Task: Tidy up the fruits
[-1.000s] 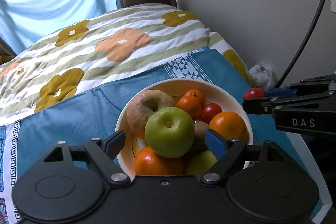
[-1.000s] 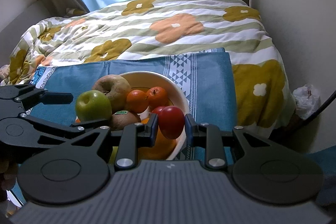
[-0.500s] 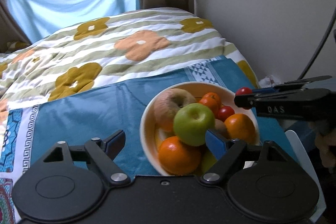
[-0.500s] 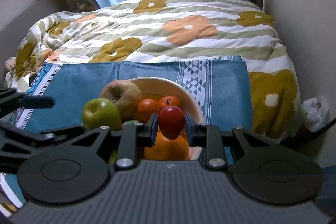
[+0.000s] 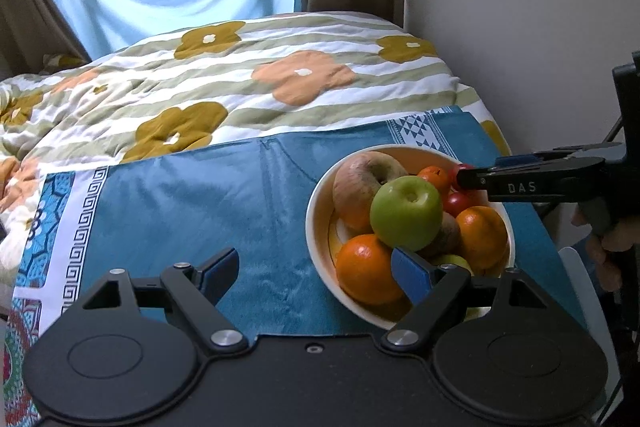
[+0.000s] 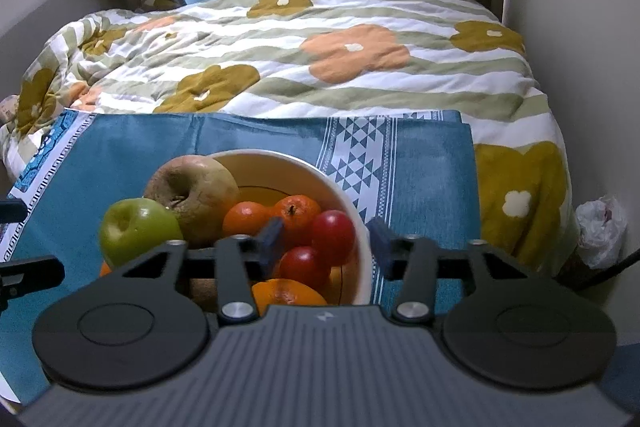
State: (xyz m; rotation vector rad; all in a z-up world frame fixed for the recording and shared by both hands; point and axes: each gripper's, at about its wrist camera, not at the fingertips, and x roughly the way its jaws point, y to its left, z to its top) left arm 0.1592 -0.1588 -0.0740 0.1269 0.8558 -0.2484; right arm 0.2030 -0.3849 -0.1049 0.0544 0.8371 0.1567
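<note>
Red and glossy, a small tomato (image 6: 333, 235) that was clamped between the fingers of the right gripper (image 6: 327, 241) half a second ago is now seen resting in the bowl (image 6: 362, 247), against a second tomato (image 6: 304, 265) and a tangerine (image 6: 298, 213). The right fingers are opening and no longer press on it, so this fruit can be judged delivered. The left gripper (image 5: 316, 269) is held with its fingers wide and empty, above the blue cloth (image 5: 192, 203) beside the bowl, which has shifted to the right of that view. The bowl's near side is hidden behind both gripper bodies, and a brown fruit (image 5: 446, 237) under the green apple (image 5: 406, 213) is only partly seen. Whether further fruit lies outside the bowl cannot be told.
</note>
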